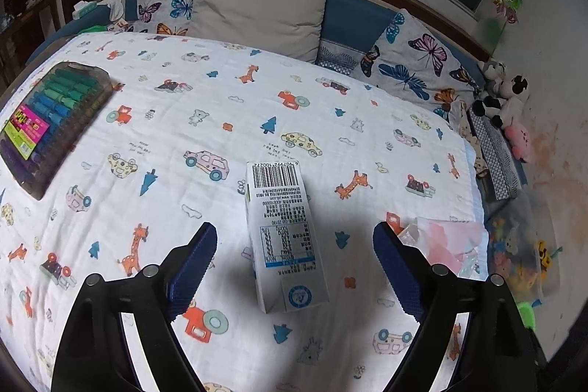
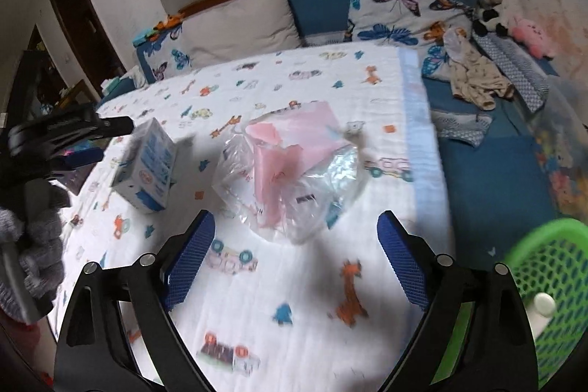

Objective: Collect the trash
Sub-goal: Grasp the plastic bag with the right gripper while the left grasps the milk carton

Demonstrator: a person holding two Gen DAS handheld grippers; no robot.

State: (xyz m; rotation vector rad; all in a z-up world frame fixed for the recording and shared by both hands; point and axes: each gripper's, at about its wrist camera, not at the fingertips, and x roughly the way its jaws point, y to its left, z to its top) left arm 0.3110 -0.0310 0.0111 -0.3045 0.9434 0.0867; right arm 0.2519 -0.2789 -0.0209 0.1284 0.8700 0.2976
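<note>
- white card, printed in blue with a barcode at its far end: the small rectangular milk carton (image 1: 283, 237) lies flat on the white cotton bed cover patterned with cars and giraffes (image 1: 183, 120).
- the left gripper (image 1: 294, 269) has its blue-padded jaws spread wide, one on each side of the carton's near half, neither pad touching it; nothing is held.
- the carton's long axis runs away from this gripper, nearly along its pointing line, so the jaws already straddle its narrow width. my judgement: a short push forward and down, then closing, would seat the grip.
- the crumpled clear plastic bag with a pink sheet inside (image 2: 294, 171) rests on the same cover, straight ahead of the right gripper (image 2: 296, 261) and just beyond its tips.
- the right gripper's jaws also stand wide apart and empty, apart from the bag.
- the bag is broad and loose with no clear long axis; i judge a pinch on its near edge the likeliest hold.
- the left hand is nearer the carton, the right nearer the bag; the two lie side by side, carton to the left.
- a green plastic mesh basket (image 2: 551, 281) sits low at the right, beside the right gripper, probably the drop point.
</note>
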